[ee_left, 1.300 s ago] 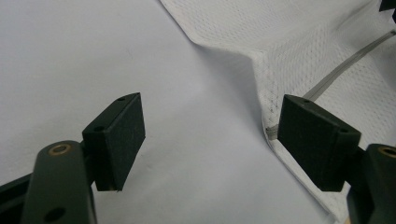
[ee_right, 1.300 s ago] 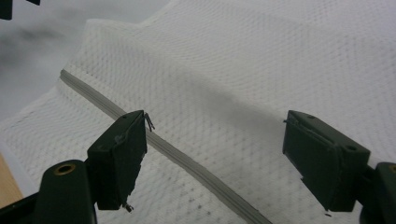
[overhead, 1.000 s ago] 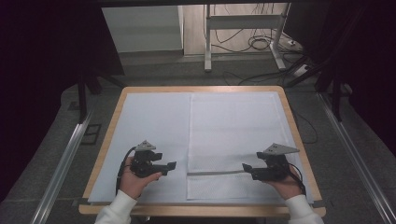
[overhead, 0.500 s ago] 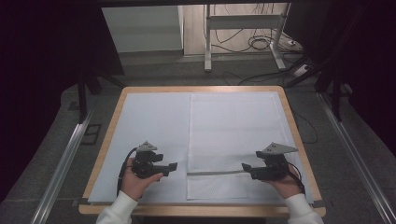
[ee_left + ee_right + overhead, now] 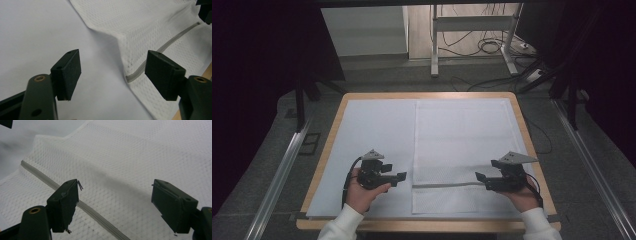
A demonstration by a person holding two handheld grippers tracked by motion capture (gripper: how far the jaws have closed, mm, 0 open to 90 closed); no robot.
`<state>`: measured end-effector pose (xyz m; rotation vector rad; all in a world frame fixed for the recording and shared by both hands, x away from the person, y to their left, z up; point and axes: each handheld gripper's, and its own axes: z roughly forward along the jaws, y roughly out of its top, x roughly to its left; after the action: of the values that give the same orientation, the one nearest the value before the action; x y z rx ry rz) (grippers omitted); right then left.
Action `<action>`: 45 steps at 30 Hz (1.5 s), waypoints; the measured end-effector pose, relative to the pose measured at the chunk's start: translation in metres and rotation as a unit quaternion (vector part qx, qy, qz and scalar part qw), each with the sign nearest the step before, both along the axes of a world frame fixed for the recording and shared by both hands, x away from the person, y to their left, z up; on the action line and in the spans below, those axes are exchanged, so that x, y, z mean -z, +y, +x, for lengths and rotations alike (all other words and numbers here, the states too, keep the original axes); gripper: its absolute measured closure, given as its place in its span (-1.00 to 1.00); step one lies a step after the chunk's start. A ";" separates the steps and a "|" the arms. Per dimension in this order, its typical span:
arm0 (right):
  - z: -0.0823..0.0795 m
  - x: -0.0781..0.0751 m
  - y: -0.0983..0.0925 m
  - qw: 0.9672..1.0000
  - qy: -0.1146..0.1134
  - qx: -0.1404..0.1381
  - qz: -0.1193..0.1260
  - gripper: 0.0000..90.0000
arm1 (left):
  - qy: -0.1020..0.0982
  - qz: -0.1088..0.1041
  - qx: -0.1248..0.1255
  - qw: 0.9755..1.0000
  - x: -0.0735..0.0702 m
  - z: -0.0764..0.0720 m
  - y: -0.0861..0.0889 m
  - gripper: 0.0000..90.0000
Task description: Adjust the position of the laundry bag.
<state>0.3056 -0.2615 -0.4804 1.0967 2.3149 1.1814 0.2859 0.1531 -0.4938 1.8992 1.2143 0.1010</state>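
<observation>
A: Starting at the left, what can't you make out?

B: The person's sleeves are cut off at the bottom edge of the high view. The left gripper [image 5: 398, 177] sits over bare white sheet [image 5: 372, 130], just left of the mesh bag [image 5: 462, 145]. Its jaws stand wide, have just been closing a little, and hold nothing. In the left gripper view the bag's near left edge lies between and beyond them, untouched.

A: And the bag itself?

B: It lies flat on the right half of the table [image 5: 532, 145], with a grey zipper [image 5: 447, 184] running across its near part. Whether the zipper is open or closed is too small to tell. What is inside the bag is hidden.

A: The right side?

B: The right gripper [image 5: 479, 179] hovers at the zipper's right end, jaws spread wide, gripping nothing; in the right gripper view the zipper [image 5: 85, 208] passes under its left jaw. Whether that jaw touches the mesh I cannot tell.

A: Room to move?

B: The far half of the table is open. The bag's right edge lies near the wooden rim, and the right hand [image 5: 522, 192] sits close to the near right corner.
</observation>
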 end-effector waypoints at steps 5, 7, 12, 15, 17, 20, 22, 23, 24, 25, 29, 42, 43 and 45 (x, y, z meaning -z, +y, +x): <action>0.001 0.000 -0.004 1.000 0.002 0.009 -0.002 -0.53 | 0.009 -0.006 0.001 1.000 -0.002 0.005 -0.012 -0.29; 0.002 0.000 -0.005 1.000 0.000 0.011 -0.004 -0.53 | 0.012 -0.005 0.001 1.000 -0.003 0.008 -0.017 -0.29; 0.001 -0.002 -0.007 1.000 -0.003 0.016 -0.009 -0.53 | 0.024 -0.004 -0.001 1.000 -0.001 0.016 -0.027 -0.25; 0.001 -0.004 -0.009 1.000 -0.008 0.025 -0.010 -0.55 | 0.032 -0.003 0.002 0.999 0.002 0.020 -0.031 -0.17; 0.002 -0.006 -0.012 1.000 -0.010 0.029 -0.008 -0.55 | 0.034 -0.001 0.001 0.999 0.004 0.022 -0.032 -0.16; 0.002 -0.009 -0.017 0.999 -0.014 0.035 -0.006 -0.55 | 0.037 -0.001 -0.003 0.999 0.006 0.026 -0.033 -0.14; 0.002 -0.010 -0.020 0.999 -0.015 0.040 -0.003 -0.55 | 0.039 0.001 -0.004 0.999 0.007 0.028 -0.033 -0.13; 0.003 -0.011 -0.021 0.999 -0.015 0.043 -0.002 -0.55 | 0.039 0.001 -0.005 0.999 0.007 0.029 -0.034 -0.13; 0.003 -0.011 -0.022 0.999 -0.015 0.046 -0.002 -0.55 | 0.041 0.001 -0.005 0.999 0.008 0.030 -0.034 -0.13; 0.003 -0.011 -0.023 0.999 -0.015 0.048 -0.002 -0.55 | 0.043 0.002 -0.006 0.999 0.009 0.031 -0.036 -0.12; 0.004 -0.011 -0.023 0.999 -0.017 0.049 -0.002 -0.55 | 0.054 0.008 -0.001 0.999 0.013 0.036 -0.044 -0.07; 0.005 -0.012 -0.030 0.998 -0.017 0.064 -0.003 -0.55 | 0.089 0.007 0.026 0.996 0.029 0.048 -0.058 0.65; 0.006 -0.013 -0.032 0.998 -0.017 0.068 -0.004 -0.55 | 0.091 0.012 0.035 0.995 0.030 0.048 -0.058 0.69; 0.006 -0.015 -0.037 0.997 -0.017 0.078 -0.005 -0.55 | 0.092 0.011 0.034 0.995 0.031 0.047 -0.059 0.78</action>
<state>0.3120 -0.2980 -0.4656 1.2179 2.1642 1.1195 0.3326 0.0942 -0.5252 2.0009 1.2724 -0.1004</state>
